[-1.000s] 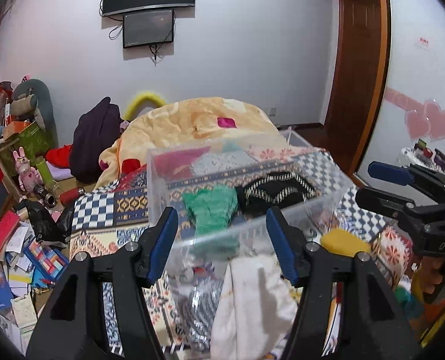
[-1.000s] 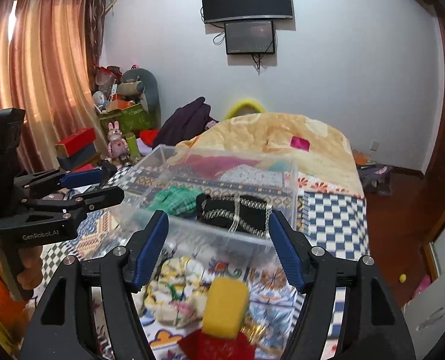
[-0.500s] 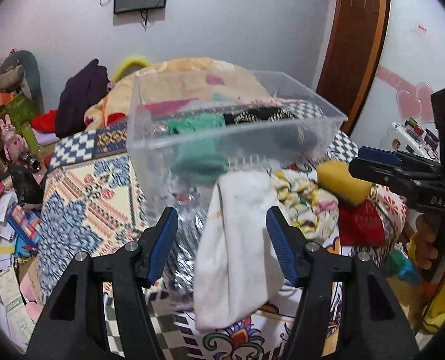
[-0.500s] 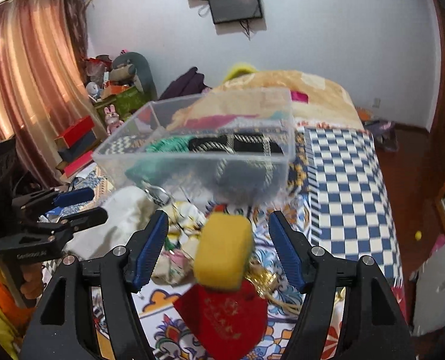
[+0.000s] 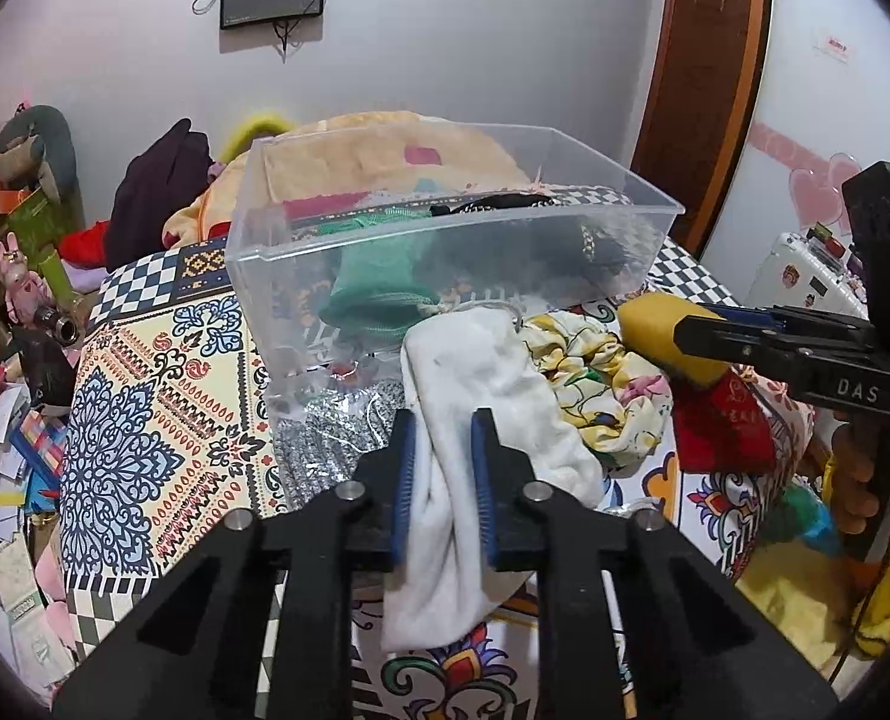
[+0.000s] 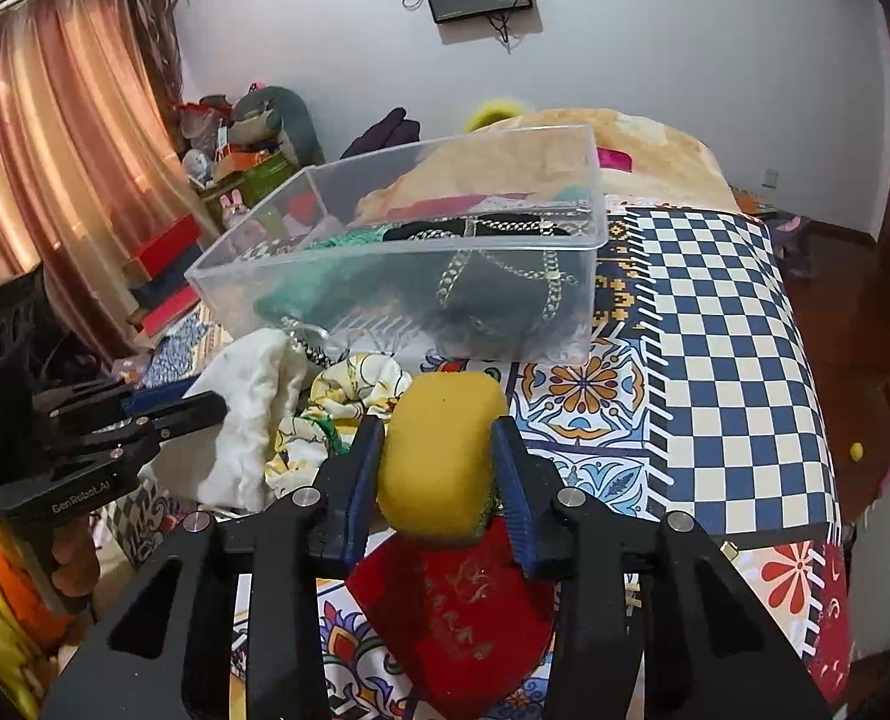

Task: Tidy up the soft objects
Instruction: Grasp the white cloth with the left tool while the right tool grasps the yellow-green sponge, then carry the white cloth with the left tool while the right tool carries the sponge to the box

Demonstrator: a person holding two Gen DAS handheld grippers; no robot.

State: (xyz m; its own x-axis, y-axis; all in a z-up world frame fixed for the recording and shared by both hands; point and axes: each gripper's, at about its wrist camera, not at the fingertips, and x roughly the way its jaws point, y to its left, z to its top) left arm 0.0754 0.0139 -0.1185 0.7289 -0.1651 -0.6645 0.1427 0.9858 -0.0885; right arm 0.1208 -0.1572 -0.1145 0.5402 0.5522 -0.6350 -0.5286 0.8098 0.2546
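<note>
My left gripper is shut on a white cloth that lies on the patterned bed cover. My right gripper is shut on a yellow sponge, above a red pouch. The sponge also shows in the left wrist view. A clear plastic bin stands just behind, holding a green knit item and a black bag with a chain. A floral yellow cloth lies between the white cloth and the sponge.
A silver sequin item lies left of the white cloth. A peach blanket is heaped behind the bin. Clutter of boxes and toys lines the bed's left side. Checkered cover spreads to the right.
Both grippers have lowered toward the bed and closed: the left on the white cloth, the right on the yellow sponge. Both were open before.
</note>
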